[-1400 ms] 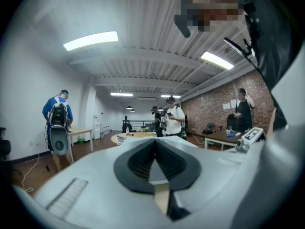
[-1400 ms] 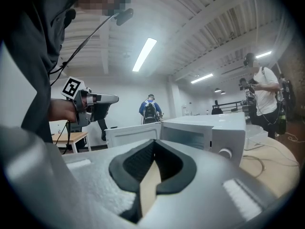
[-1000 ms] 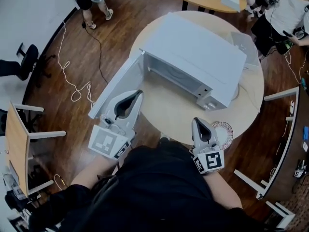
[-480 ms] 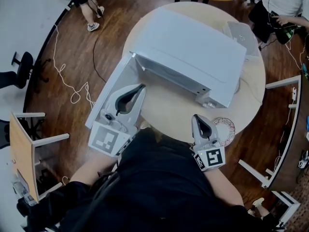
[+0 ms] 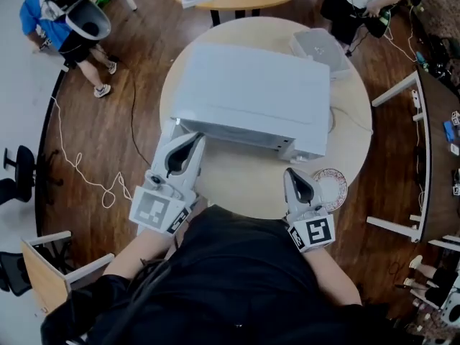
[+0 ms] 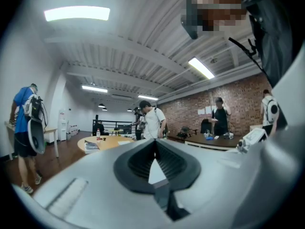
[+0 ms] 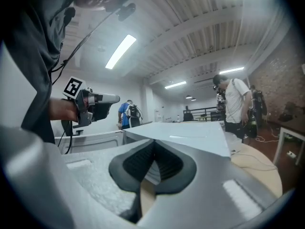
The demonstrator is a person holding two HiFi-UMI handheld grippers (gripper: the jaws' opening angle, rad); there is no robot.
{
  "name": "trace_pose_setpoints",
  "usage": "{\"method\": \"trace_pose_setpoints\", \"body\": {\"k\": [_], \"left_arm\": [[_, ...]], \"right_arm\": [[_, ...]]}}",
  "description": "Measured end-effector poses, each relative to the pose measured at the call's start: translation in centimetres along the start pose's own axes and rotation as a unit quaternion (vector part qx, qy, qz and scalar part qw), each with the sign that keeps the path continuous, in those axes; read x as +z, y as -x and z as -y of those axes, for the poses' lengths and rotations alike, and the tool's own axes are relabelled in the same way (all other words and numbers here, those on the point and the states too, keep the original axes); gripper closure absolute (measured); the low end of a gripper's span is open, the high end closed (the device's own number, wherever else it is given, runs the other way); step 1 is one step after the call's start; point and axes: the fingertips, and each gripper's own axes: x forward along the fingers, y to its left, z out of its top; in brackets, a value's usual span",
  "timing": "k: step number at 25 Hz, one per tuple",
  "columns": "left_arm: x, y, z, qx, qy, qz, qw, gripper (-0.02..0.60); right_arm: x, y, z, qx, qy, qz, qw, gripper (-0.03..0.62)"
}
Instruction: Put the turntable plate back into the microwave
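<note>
1. I hold the left gripper (image 5: 192, 139) at the front-left corner of the microwave (image 5: 251, 95). Its jaws are pressed together at the tips, with nothing between them.
2. In the left gripper view I see only the closed tips against the room beyond: a brick wall, ceiling lights and a few people standing about.
3. The right gripper (image 5: 292, 172) sits just in front of the microwave's front-right corner. Its jaws are also closed and empty.
4. The plate (image 5: 333, 187) is not inside the microwave. It lies flat on the round table (image 5: 244, 185), off the microwave's front-right corner, near the table's edge and just beside the right gripper on its outer side. Neither gripper holds it.
5. The microwave stands in the middle of the table, its front facing me. Its door (image 7: 90, 138) hangs open at the left of the front, and in the head view the left gripper covers most of it.
6. In the right gripper view I look along the microwave's pale top, with my left gripper showing off to the left of it.
7. Behind the microwave's far-right corner a small grey box (image 5: 320, 47) rests on the table.
8. Well beyond the microwave on the left, a person in a blue shirt (image 5: 61, 16) stands on the wooden floor.
</note>
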Motion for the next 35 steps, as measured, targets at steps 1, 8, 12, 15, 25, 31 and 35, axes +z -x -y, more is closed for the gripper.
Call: {"method": "trace_pose_setpoints", "body": {"k": [1,8,12,15,25,31,35], "left_arm": [[0.2,-0.3,-0.3,-0.012,0.0,0.002,0.9999,0.577],[0.6,-1.7,-0.4,-0.088,0.011,0.014,0.9959,0.577],[-0.6,-2.5,-0.5,-0.12,0.013,0.003,0.9927,0.577],[-1.2,-2.7,-0.8,-0.129,0.012,-0.007,0.9915,0.577],[0.4,-4.9,1.8,-0.139,-0.022,-0.003,0.9901,0.577],[0.2,-6.7,5.0,-0.166,-0.043,-0.007,0.9852,0.577],[0.4,-8.1,7.6,-0.19,-0.052,-0.012,0.9803,0.577]], "right_arm": [[0.5,0.3,0.2,-0.019,0.002,0.003,1.0,0.592],[0.5,2.3,-1.0,-0.108,0.0,-0.008,0.994,0.592],[0.5,2.6,-1.6,-0.146,-0.009,-0.007,0.989,0.592],[0.1,3.3,-1.9,-0.157,-0.016,-0.007,0.987,0.592],[-4.8,9.0,6.8,-0.278,-0.085,-0.017,0.957,0.592],[-6.4,12.7,9.6,-0.337,-0.078,-0.018,0.938,0.514],[-7.8,14.8,10.6,-0.366,-0.103,-0.023,0.925,0.437]]}}
